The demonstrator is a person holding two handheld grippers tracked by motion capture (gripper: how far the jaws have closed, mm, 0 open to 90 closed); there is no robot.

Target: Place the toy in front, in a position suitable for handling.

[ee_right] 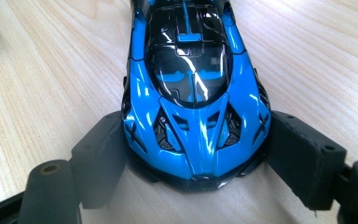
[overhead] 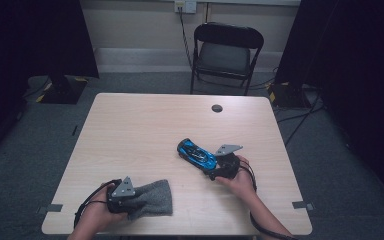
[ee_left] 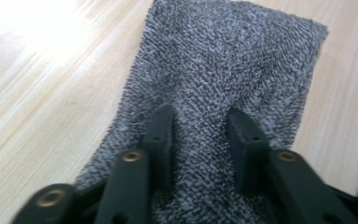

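Nearest the high view's camera, the person's left hand (overhead: 97, 212) brings the left gripper (overhead: 130, 199) onto the near end of a grey terry cloth (overhead: 152, 198) at the table's (overhead: 130, 135) front left. In the left gripper view, the two black jaws pinch a raised fold of the cloth (ee_left: 205, 88) between them, gathering the pile into a ridge; the rest lies flat on the wood, so the grip seems meant for lifting the cloth as a wiper. To the right, the right gripper (overhead: 215, 167) clamps one end of a blue toy car (overhead: 196, 155), which rests on the tabletop right of centre. The right gripper view shows the pads against both flanks of the car (ee_right: 193, 107), presumably steadying it for wiping. A folding chair (overhead: 225, 55) stands behind the table.
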